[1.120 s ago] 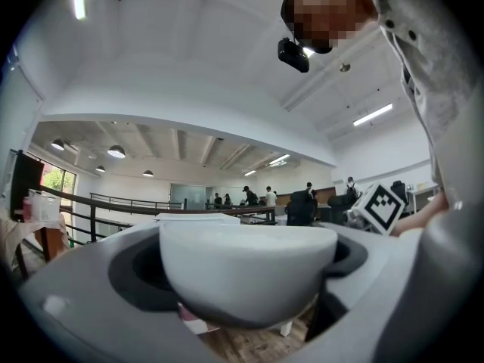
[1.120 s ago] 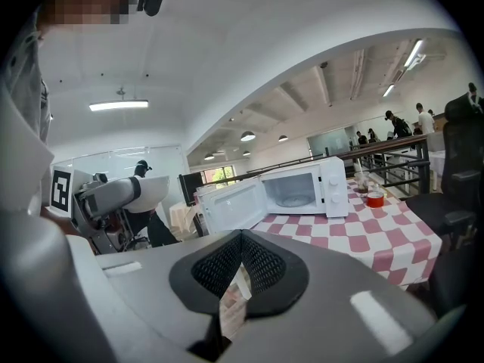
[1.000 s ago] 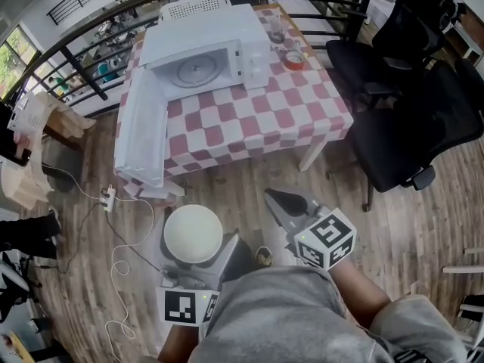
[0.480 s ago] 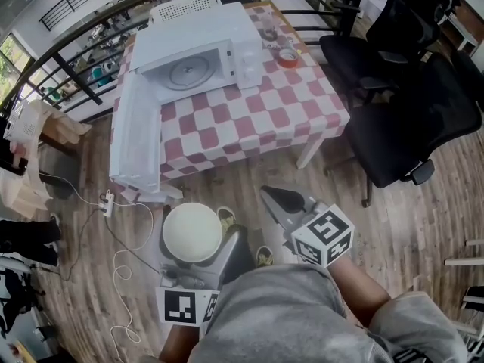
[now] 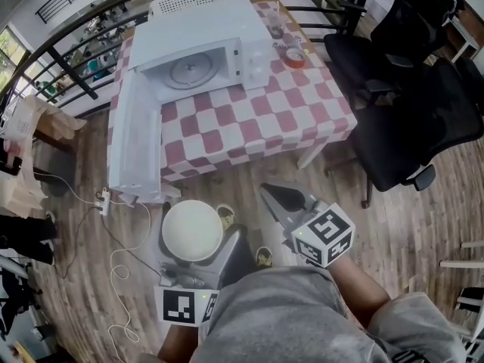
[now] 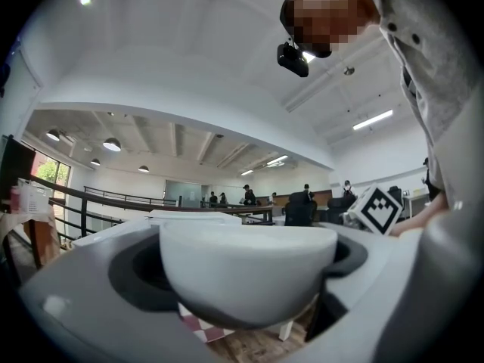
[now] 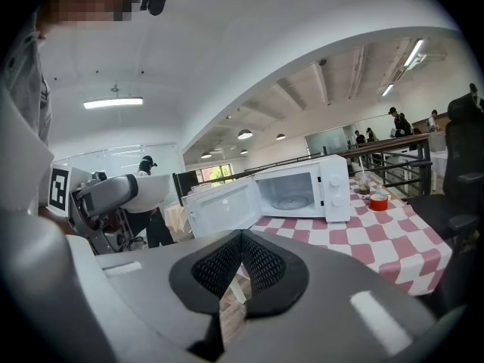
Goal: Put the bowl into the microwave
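Carrying step: the bowl (image 5: 192, 230) sits low at 6 o'clock of the head view, over the wood floor and well short of the table (image 5: 257, 119). The left gripper (image 6: 246, 267) has its jaws spread wide and clamped on the bowl's two sides, rim level. The right gripper (image 7: 240, 267) is at 3 o'clock of the bowl, jaws pressed together on nothing.

The microwave (image 5: 200, 48) is at 12 o'clock from the bowl. Its door (image 5: 136, 146) is swung fully open toward 10 o'clock and overhangs the table edge.

To do it well, I'd say:
- keep the bowl level;
- lift above table height before going forward;
- come in from the 1 o'clock side of the door so the bowl and jaws miss it;
- set down centred on the turntable (image 5: 185, 70).

Main risk is probably clipping the door or the cavity's lip with those wide jaws.

Containers:
- The bowl looks empty, plain white inside.
- The microwave cavity holds only the turntable.
- A small red tub (image 5: 295, 57) and a glass (image 5: 276, 30) sit at 3 o'clock of the microwave; contents can't be told.
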Action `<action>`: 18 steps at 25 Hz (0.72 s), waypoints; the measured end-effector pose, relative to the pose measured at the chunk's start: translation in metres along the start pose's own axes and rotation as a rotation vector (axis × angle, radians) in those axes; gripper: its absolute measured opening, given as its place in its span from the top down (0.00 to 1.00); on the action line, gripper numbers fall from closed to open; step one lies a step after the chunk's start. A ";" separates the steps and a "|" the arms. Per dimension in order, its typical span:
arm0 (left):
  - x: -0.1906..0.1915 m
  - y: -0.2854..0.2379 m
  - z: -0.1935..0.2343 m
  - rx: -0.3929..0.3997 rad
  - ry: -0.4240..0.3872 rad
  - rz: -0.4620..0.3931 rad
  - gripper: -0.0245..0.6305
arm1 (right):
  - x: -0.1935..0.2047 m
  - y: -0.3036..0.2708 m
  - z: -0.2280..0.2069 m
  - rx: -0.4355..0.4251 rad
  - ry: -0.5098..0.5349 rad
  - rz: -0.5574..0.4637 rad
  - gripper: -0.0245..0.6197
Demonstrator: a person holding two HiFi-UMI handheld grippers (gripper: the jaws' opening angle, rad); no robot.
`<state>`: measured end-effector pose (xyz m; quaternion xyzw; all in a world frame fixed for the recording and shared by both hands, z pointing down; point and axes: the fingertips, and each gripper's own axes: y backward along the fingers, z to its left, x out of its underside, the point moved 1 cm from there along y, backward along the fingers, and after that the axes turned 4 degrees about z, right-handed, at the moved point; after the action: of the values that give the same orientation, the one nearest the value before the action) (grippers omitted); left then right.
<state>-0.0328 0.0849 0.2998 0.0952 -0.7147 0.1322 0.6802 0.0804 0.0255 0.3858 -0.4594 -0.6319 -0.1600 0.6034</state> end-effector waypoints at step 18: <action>0.021 -0.103 0.090 0.025 0.054 0.029 0.14 | -0.036 -0.112 -0.065 0.025 -0.007 0.071 0.97</action>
<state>-0.0865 -0.0406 0.3236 0.0895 -0.6955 0.1536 0.6962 0.0277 -0.0967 0.4065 -0.4745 -0.6193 -0.1289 0.6121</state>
